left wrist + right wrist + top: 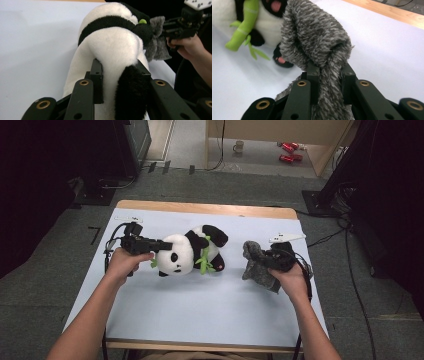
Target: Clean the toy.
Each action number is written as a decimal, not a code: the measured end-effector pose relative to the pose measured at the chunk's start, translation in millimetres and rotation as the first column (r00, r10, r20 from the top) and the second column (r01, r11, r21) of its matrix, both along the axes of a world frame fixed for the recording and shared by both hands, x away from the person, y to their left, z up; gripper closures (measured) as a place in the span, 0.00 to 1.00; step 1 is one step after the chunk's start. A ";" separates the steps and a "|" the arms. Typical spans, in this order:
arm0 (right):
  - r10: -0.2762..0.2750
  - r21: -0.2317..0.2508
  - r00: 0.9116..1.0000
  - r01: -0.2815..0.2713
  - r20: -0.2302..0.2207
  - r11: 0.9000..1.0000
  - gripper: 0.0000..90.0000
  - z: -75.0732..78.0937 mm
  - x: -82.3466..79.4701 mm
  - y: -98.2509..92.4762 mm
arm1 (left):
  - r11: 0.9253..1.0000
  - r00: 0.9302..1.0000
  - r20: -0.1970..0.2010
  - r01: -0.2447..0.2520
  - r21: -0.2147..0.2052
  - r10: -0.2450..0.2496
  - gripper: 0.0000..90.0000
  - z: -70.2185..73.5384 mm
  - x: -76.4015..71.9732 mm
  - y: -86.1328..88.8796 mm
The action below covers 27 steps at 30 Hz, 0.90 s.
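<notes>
A plush panda (192, 251) with green bamboo lies on its side in the middle of the white table (200, 305). My left gripper (159, 246) comes in from the left and is shut on the panda's head (117, 55), one jaw on white fur, the other on a black ear. A fuzzy grey cloth (256, 262) hangs bunched at the right, just above the table. My right gripper (272, 257) is shut on the grey cloth (317, 42), which bulges over the jaws. The panda's bamboo (245, 25) and foot lie just beyond it.
A wooden strip (200, 209) runs along the table's far edge. Small white tags (287, 238) lie near the far right and far left of the table. On the floor behind stand a mug (239, 146) and red cans (290, 151). Cables trail at the right.
</notes>
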State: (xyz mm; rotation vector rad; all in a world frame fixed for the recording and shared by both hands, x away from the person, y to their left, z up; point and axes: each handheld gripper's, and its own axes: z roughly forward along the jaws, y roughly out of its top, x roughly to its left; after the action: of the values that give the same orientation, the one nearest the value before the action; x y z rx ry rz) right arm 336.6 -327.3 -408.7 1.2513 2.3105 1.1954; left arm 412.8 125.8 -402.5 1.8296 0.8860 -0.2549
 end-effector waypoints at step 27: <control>0.060 -0.015 0.998 -0.061 -0.025 0.998 0.85 -16.8 4.0 27.7 | 0.992 0.993 0.076 -0.099 0.075 0.093 0.73 -10.1 28.6 0.2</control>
State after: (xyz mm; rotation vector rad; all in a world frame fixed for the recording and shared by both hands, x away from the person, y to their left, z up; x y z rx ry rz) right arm 340.6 -299.6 -425.5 1.2055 2.3870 1.1849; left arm 441.4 125.9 -412.6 1.8504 0.9414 -0.0940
